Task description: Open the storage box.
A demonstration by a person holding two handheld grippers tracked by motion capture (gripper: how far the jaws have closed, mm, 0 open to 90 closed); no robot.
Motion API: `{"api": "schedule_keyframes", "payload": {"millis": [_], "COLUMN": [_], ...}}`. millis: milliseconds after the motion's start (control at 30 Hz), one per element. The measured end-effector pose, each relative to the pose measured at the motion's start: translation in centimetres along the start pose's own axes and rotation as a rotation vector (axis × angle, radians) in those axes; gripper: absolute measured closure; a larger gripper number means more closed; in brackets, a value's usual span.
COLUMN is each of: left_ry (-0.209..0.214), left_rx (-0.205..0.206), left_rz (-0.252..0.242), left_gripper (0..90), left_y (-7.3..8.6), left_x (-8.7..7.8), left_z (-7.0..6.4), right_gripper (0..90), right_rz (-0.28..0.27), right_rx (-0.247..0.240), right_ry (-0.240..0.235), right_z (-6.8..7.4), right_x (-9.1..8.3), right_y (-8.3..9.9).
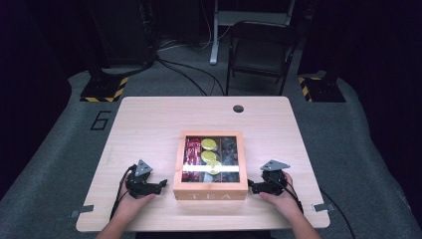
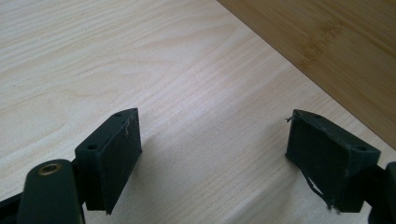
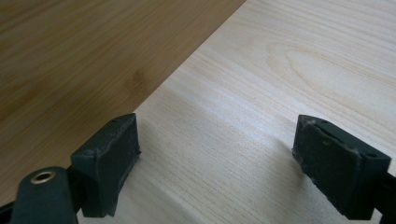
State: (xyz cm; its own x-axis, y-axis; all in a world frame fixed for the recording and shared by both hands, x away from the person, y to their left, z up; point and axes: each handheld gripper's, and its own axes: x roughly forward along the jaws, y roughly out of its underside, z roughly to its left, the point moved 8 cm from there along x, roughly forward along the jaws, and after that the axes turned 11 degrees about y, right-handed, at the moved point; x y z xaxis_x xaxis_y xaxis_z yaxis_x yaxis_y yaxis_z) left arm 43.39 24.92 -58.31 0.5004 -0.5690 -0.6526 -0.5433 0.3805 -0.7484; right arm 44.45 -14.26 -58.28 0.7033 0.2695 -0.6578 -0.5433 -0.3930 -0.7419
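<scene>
High view gave me the wooden tea box sitting near the front middle of the worktop, its front wall lettered TEA and its glass lid shut. Through the glass I could make out red packets in the left compartment, yellow round packets in the middle one, and something dark on the right that I could not identify; a bright glare band across the lid washed out the front row.

My left tool rested on the worktop just beside the box's left wall, jaws pointing toward it, and my right tool lay likewise just beside the right wall. Whether either touched the box I could not tell from above.

Left gripper view showed the left tool with its jaws spread wide and nothing between them, bare worktop under them, the box wall cut off at the upper right corner. Right gripper view showed the right tool equally agape and empty, the box wall filling the upper left, its top edge out of frame.
</scene>
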Motion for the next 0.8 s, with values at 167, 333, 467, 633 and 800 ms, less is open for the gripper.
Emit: {"api": "schedule_keyframes", "payload": {"millis": [167, 333, 467, 633, 800], "left_ry": [0.011, 0.004, 0.003, 0.038, 0.064], "left_rx": [-0.003, 0.000, -0.001, -0.018, -0.029], "left_rz": [0.007, 0.006, 0.009, 0.038, 0.028], "left_gripper": [17.8, 17.8, 19.1, 27.4, 30.5], "left_y": [0.0, 0.1, 0.0, -0.2, -0.8], "left_x": [-0.1, -0.1, -0.1, -0.4, -0.7], "left_z": [0.0, -0.1, 0.0, -0.4, -0.9], "right_gripper": [14.2, 14.5, 18.1, 33.1, 41.6], "right_rz": [0.000, -0.001, -0.002, 0.042, 0.046], "right_rx": [0.000, 0.000, -0.001, 0.014, 0.071], "right_ry": [-0.001, -0.002, -0.002, -0.020, -0.043], "right_z": [0.0, 0.0, 0.0, -0.2, -0.5], "right_x": [0.0, 0.0, -0.1, -0.8, -1.8], "right_y": [0.0, 0.0, -0.1, 0.1, -0.1]}}
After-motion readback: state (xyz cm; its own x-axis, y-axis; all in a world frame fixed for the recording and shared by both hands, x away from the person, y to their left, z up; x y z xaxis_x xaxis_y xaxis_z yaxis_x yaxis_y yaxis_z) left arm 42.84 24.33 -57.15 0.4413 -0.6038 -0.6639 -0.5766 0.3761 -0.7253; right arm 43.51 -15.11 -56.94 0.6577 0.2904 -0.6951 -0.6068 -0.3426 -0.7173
